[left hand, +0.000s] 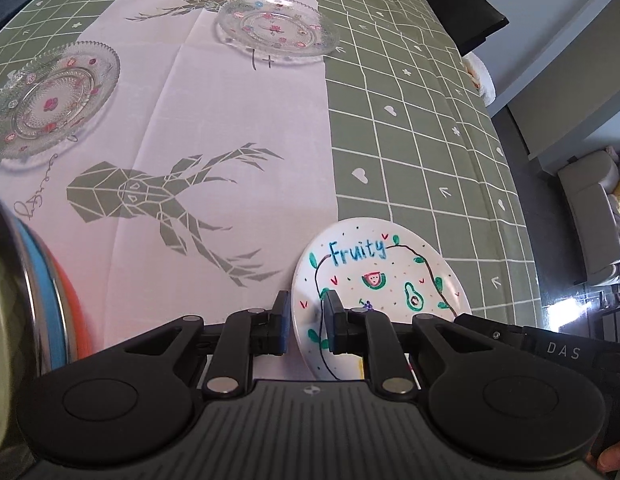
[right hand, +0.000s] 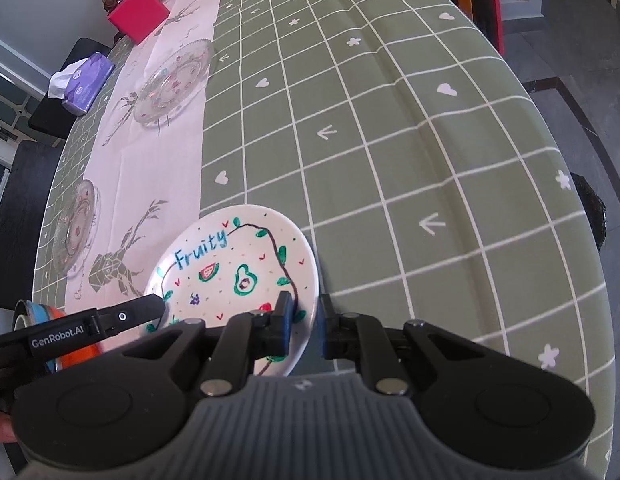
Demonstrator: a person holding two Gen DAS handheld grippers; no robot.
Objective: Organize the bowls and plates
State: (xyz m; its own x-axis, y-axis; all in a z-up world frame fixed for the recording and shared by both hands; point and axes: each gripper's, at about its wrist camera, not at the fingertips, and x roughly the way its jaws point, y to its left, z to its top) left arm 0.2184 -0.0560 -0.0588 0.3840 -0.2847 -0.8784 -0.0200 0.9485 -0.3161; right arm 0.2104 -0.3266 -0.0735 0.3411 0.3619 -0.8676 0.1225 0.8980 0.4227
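Here both grippers clamp the same white plate [left hand: 380,280], painted with "Fruity" and small fruits. The left gripper [left hand: 305,320] has its jaws clenched on the plate's left rim; the right gripper [right hand: 303,322] pinches the right rim, one pad above it and one outside. Ahead of the left jaws, two glass plates [left hand: 53,98] [left hand: 275,26] lie well apart on the tablecloth [left hand: 410,128]. A stack of bowls [left hand: 49,292] sits left of them.
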